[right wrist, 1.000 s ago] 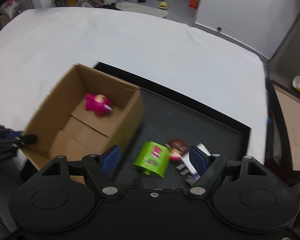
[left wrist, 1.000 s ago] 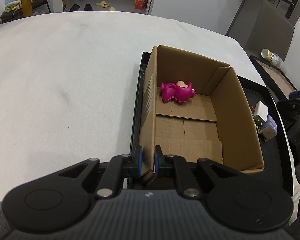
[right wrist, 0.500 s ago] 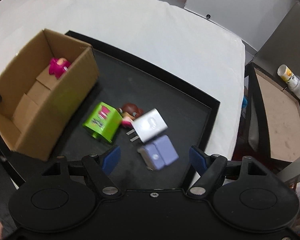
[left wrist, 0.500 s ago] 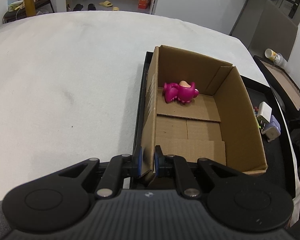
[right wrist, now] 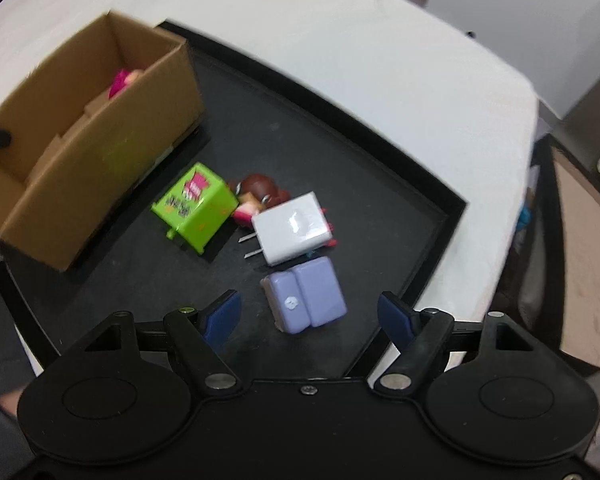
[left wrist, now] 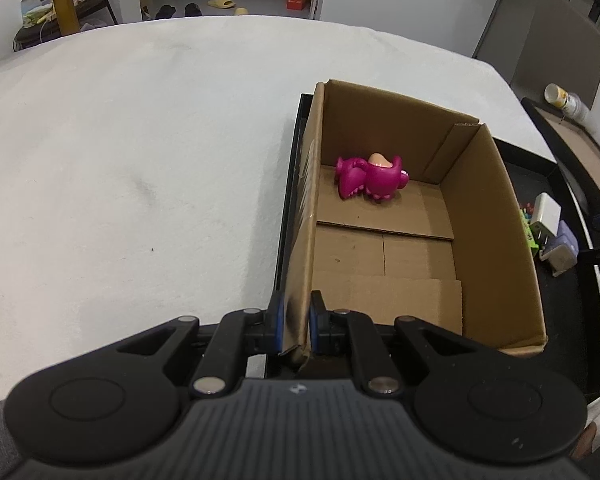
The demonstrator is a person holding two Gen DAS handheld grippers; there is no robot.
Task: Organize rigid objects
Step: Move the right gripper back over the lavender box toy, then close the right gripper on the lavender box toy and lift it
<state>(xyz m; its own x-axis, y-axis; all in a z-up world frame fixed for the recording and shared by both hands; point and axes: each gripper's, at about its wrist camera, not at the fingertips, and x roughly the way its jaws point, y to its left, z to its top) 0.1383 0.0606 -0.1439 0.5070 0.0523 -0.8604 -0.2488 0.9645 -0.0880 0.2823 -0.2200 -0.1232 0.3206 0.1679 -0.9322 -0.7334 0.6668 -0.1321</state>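
My left gripper (left wrist: pixel 296 326) is shut on the near left wall of an open cardboard box (left wrist: pixel 496 216), which stands on a black tray (right wrist: pixel 340 128). A magenta toy figure (left wrist: pixel 370 178) lies inside the box at its far end. My right gripper (right wrist: pixel 310 314) is open and empty, just above a lilac charger (right wrist: pixel 306 294). Beyond it lie a white plug adapter (right wrist: pixel 292 226), a green toy box (right wrist: pixel 194 206) and a brown-haired figurine (right wrist: pixel 260 192). The box also shows in the right wrist view (right wrist: pixel 100 152).
The tray sits on a white cloth-covered table (left wrist: pixel 140 168). A side shelf with a can (left wrist: pixel 564 98) stands to the right. Chairs, slippers and a doorway lie beyond the table's far edge.
My right gripper has moved right and down toward the loose objects, so the lilac charger now lies between its open fingers. My left gripper still holds the box wall.
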